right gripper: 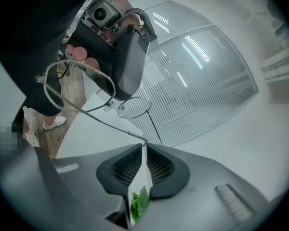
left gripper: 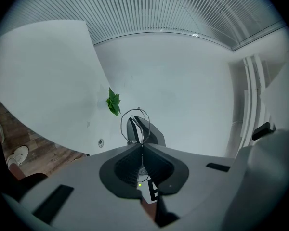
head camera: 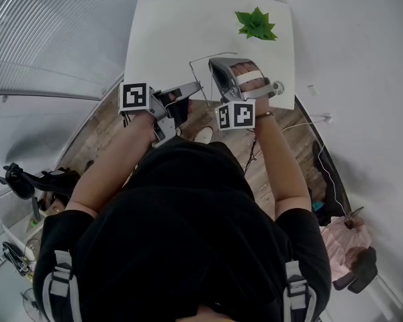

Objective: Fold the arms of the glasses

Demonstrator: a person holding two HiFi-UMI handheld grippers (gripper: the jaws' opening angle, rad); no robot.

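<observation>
The thin wire-framed glasses (head camera: 191, 64) hang in the air over the near edge of the white table (head camera: 168, 32), held between both grippers. My left gripper (head camera: 197, 86) is shut on the frame at the bridge (right gripper: 111, 99), between the two lenses (right gripper: 74, 85). In the left gripper view one lens ring (left gripper: 135, 126) stands just past the closed jaws (left gripper: 142, 146), with the right gripper (left gripper: 145, 131) behind it. My right gripper (right gripper: 144, 144) is shut on the tip of one long arm (right gripper: 111, 125), which stretches out straight from the frame.
A green paper plant (head camera: 256, 25) lies at the table's far right. A small round fitting (head camera: 279, 86) sits near the table's right front corner. Below are wooden floor (head camera: 201, 116), the person's white shoe (head camera: 203, 135) and a cable (head camera: 326, 166). A ribbed glass wall (head camera: 47, 32) stands at left.
</observation>
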